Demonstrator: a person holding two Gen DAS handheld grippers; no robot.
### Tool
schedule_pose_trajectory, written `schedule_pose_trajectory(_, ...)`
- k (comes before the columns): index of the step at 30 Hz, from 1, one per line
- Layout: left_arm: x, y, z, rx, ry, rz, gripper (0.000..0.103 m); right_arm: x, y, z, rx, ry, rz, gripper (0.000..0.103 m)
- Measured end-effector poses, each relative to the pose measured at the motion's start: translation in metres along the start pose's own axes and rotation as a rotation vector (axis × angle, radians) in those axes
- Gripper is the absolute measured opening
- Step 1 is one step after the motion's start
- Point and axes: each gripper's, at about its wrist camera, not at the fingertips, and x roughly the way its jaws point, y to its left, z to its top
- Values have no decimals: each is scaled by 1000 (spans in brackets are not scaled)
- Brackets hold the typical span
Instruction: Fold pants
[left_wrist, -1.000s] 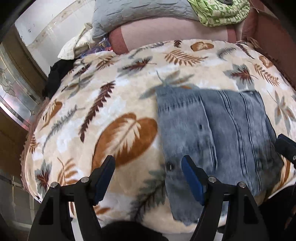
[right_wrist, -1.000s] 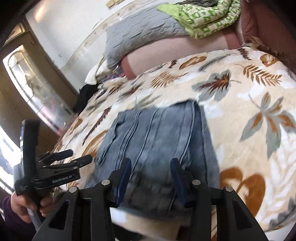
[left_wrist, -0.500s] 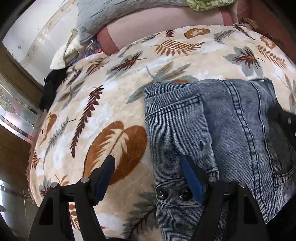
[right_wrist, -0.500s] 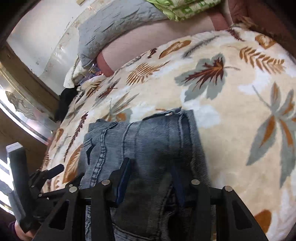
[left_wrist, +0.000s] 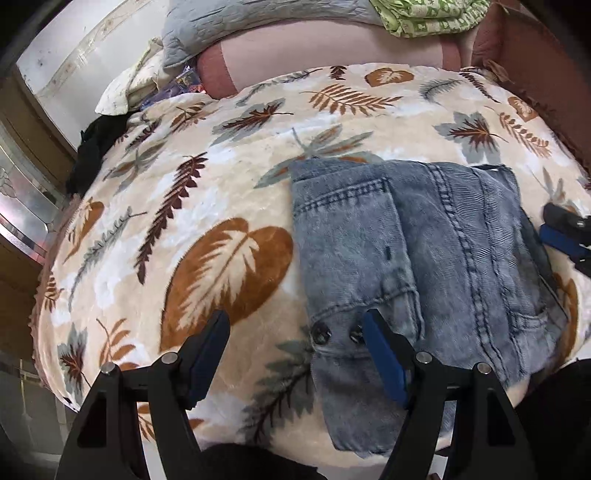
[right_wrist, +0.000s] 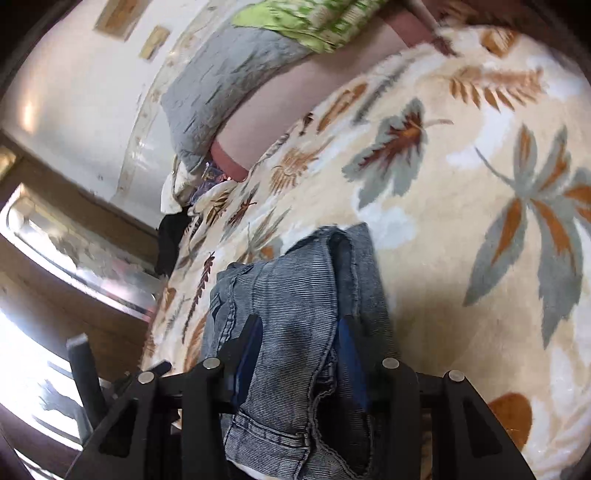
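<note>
The folded blue denim pants lie on a cream blanket with a leaf print, near its front edge. My left gripper is open above the blanket, its right finger over the pants' left edge by two dark buttons. In the right wrist view the pants lie between the blue pads of my right gripper, whose jaws stand apart around the bunched denim; whether they pinch it is unclear. The right gripper also shows in the left wrist view at the pants' right edge.
A grey quilted pillow and a green patterned cloth lie at the head of the bed. A dark garment lies at the blanket's left edge. A wooden frame with glass stands to the left.
The left gripper has drawn back a little from the pants. The right gripper has moved down and forward onto the pants' right side, and denim now fills the space between its pads.
</note>
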Motion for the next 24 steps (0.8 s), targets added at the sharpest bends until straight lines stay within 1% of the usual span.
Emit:
schedule_pose_trajectory(2, -2, -1, -3, 0, 3, -10, 75, 3, -6, -1, 35, 29, 33, 46)
schedule_pose_trajectory(4, -2, -2, -6, 4, 5, -11, 75, 4, -3, -3, 13, 51, 47, 46)
schedule_pose_trajectory(5, -1, -2, -7, 4, 8, -13, 75, 6, -2, -5, 5, 69, 46, 46)
schedule_pose_trajectory(7, -1, -2, -8, 2, 11, -15, 75, 14, -4, -8, 8, 105, 16, 46)
schedule_pose_trajectory(8, 0, -2, -8, 2, 12, -14, 75, 18, -6, -8, 18, 119, 8, 44)
schedule_pose_trajectory(9, 0, -3, -8, 3, 13, -13, 75, 19, -8, -7, 30, 121, 13, 36)
schedule_pose_trajectory(10, 0, -4, -8, 4, 13, -11, 75, 21, -9, -7, 42, 122, 32, 28)
schedule_pose_trajectory(11, 1, -5, -7, 5, 13, -9, 75, 22, -8, -6, 38, 123, 35, 24)
schedule_pose_trajectory(12, 1, -5, -7, 5, 13, -7, 75, 23, -6, -7, 18, 124, 23, 15)
schedule_pose_trajectory(13, 2, -6, -7, 6, 14, -5, 75, 24, -2, -8, -5, 125, 10, 11)
schedule_pose_trajectory(15, 2, -6, -8, 5, 14, -4, 75, 22, 3, -9, -42, 106, -12, 9)
schedule_pose_trajectory(18, 1, -5, -7, 0, 16, -8, 75, 13, 10, -8, -79, 54, -22, 7)
schedule_pose_trajectory(21, 2, -10, -8, 11, 14, -13, 75, 6, 14, -6, -116, 6, -64, 4)
schedule_pose_trajectory(22, 4, -14, -10, 20, 17, -8, 75, 6, 13, -5, -111, 4, -75, 4)
schedule_pose_trajectory(24, 9, -20, -14, 34, 18, 11, 75, 12, 9, -5, -103, 35, -100, 4)
